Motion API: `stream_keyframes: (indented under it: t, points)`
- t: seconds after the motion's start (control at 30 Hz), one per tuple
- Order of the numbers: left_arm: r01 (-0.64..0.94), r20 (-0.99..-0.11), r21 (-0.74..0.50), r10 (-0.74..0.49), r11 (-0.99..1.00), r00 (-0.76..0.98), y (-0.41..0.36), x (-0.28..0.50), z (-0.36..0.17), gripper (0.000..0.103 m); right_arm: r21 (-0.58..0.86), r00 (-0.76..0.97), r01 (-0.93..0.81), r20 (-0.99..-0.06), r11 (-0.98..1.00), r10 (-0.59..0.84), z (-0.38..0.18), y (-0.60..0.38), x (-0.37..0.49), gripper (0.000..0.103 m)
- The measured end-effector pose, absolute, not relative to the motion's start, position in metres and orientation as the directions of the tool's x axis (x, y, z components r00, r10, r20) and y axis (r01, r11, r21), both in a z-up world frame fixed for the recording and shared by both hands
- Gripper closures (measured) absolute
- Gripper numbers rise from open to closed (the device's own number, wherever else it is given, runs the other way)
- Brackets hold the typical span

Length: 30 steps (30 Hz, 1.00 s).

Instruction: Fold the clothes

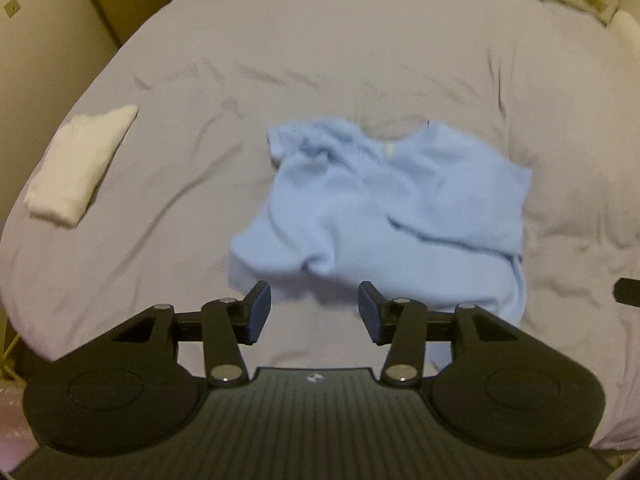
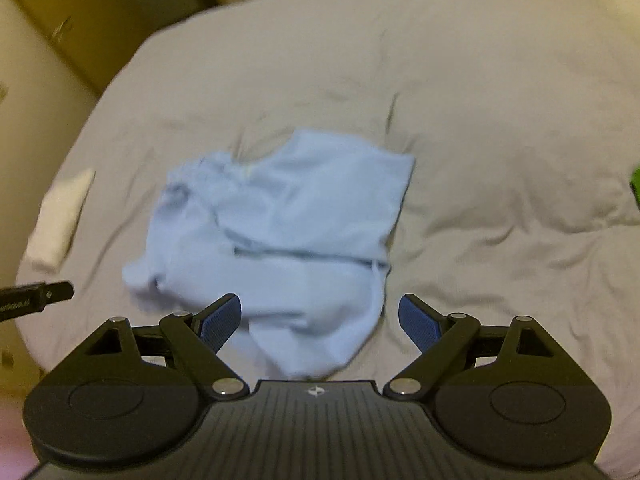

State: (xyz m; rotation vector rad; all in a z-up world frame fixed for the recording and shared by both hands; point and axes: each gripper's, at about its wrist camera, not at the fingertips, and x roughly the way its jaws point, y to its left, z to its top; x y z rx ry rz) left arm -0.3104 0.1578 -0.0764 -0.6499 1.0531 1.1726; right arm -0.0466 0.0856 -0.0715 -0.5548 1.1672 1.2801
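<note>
Shirt (image 1: 376,216), blurred and crumpled on bed (image 1: 320,40); left tongs (image 1: 314,312) and right tongs (image 2: 320,322) gape empty.

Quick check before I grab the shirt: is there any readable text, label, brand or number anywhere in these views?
Nothing legible.
White logo mark on the black ribbed gripper body: a symbol, no letters.
White lettering on the left gripper's black finger, seen from the right wrist: too blurred to read.
Pale tag at the neck of the crumpled light blue shirt: too small to read.
Folded white cloth: no markings.
</note>
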Motion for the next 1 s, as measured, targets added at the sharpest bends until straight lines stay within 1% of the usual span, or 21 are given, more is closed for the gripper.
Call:
stream_keyframes:
  t: [0.13, 0.17, 0.2, 0.23, 0.53, 0.77, 1.0]
  points:
    - [-0.943, -0.917, 0.127, 0.399, 0.309, 0.008, 0.142, -0.299, -0.073, 0.053, 0.260, -0.139, -0.936, -0.893, 0.238, 0.428, -0.073, 0.078, -0.052, 0.014]
    - [-0.941, -0.916, 0.129, 0.401, 0.313, 0.008, 0.139, -0.298, -0.072, 0.051, 0.258, -0.142, -0.938, -0.894, 0.231, 0.425, -0.074, 0.076, -0.054, 0.014]
    - [-0.939, -0.914, 0.130, 0.406, 0.318, 0.011, 0.135, -0.297, -0.071, 0.047, 0.257, -0.144, -0.940, -0.895, 0.223, 0.422, -0.074, 0.074, -0.055, 0.014]
    - [-0.938, -0.912, 0.131, 0.411, 0.322, 0.014, 0.132, -0.296, -0.070, 0.045, 0.255, -0.146, -0.943, -0.896, 0.216, 0.419, -0.075, 0.072, -0.057, 0.014]
    - [-0.910, -0.889, 0.132, 0.452, 0.393, 0.067, 0.103, -0.308, -0.058, 0.044, 0.246, -0.131, -0.944, -0.891, 0.220, 0.434, -0.068, 0.050, -0.090, 0.014]
    - [-0.880, -0.891, 0.118, 0.440, 0.461, 0.112, 0.082, -0.335, -0.056, 0.044, 0.225, -0.088, -0.933, -0.899, 0.280, 0.430, -0.063, 0.023, -0.130, 0.014]
    - [-0.854, -0.885, 0.119, 0.444, 0.507, 0.141, 0.071, -0.370, -0.056, 0.040, 0.217, -0.048, -0.915, -0.896, 0.340, 0.442, -0.060, -0.004, -0.167, 0.014]
